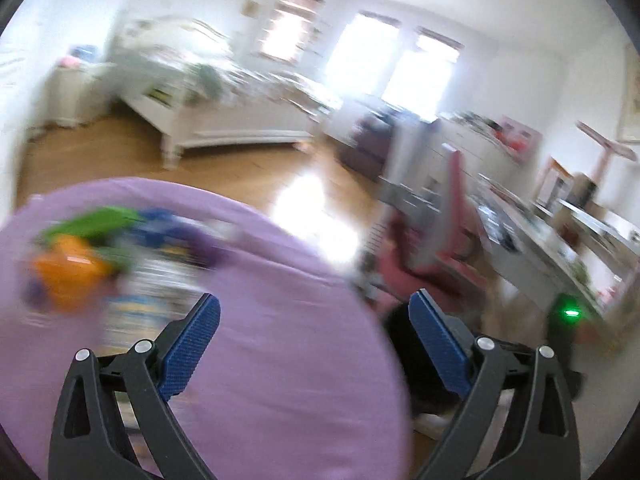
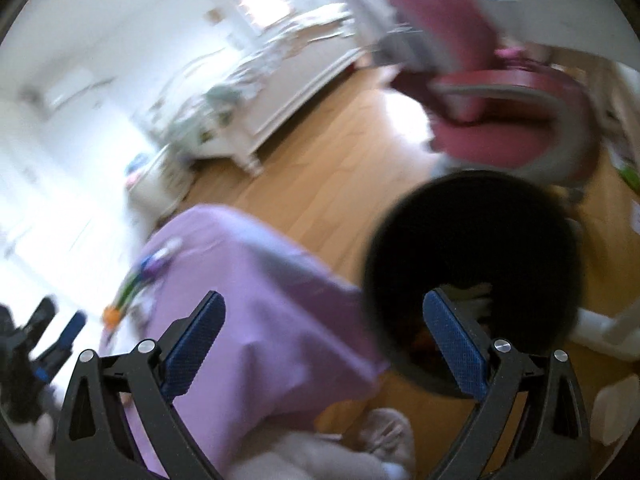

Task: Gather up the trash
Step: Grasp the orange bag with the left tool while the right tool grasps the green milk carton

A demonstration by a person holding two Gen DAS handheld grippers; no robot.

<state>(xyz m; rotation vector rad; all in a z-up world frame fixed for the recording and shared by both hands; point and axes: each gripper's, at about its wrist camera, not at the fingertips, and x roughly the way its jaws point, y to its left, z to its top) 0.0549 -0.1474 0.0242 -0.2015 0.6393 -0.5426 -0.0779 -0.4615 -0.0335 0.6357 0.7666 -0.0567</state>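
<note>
A table with a purple cloth [image 1: 280,340] holds a blurred pile of colourful trash [image 1: 112,256]: orange, green, blue and purple wrappers. My left gripper [image 1: 314,306] is open and empty above the cloth, to the right of the pile. In the right wrist view the same purple table [image 2: 260,300] stands left of a round black trash bin [image 2: 472,256] on the floor. My right gripper [image 2: 324,304] is open and empty above the table's edge and the bin's rim. The trash pile [image 2: 140,276] shows at the table's far left. The left gripper [image 2: 60,332] shows at the left edge. Both views are motion-blurred.
A pink desk chair [image 2: 500,120] stands behind the bin, also in the left wrist view [image 1: 432,248]. A white bed [image 1: 224,120] lies across the wooden floor [image 2: 320,152]. A cluttered desk [image 1: 560,240] runs along the right. Pale slippers [image 2: 384,440] are below.
</note>
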